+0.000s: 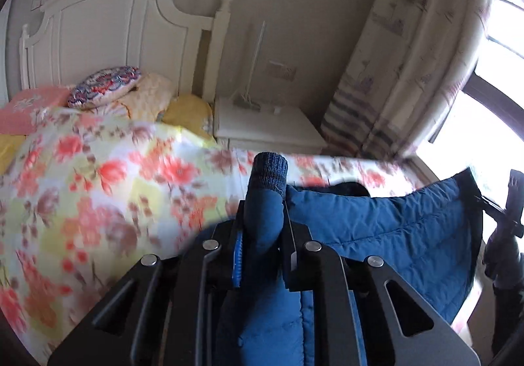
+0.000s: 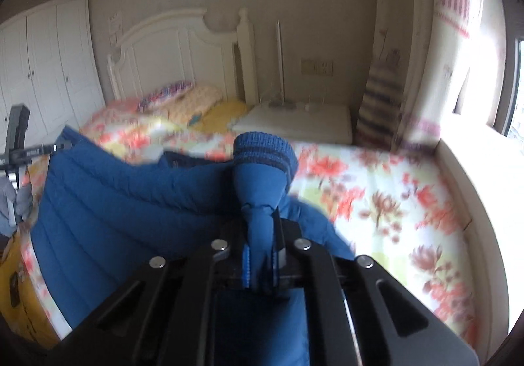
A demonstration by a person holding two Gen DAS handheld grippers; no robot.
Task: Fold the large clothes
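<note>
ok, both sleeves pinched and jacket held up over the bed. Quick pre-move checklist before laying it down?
1. Left gripper shut on left sleeve cuff: ok.
2. Right gripper shut on right sleeve cuff: ok.
3. Blue jacket body spans between the two grippers, not bunched: ok.
4. Floral bedspread ahead lies flat enough for landing: ok.
5. Jacket hem off the bed or dragging: cannot tell.
6. Zipper side up or down: cannot tell.
</note>
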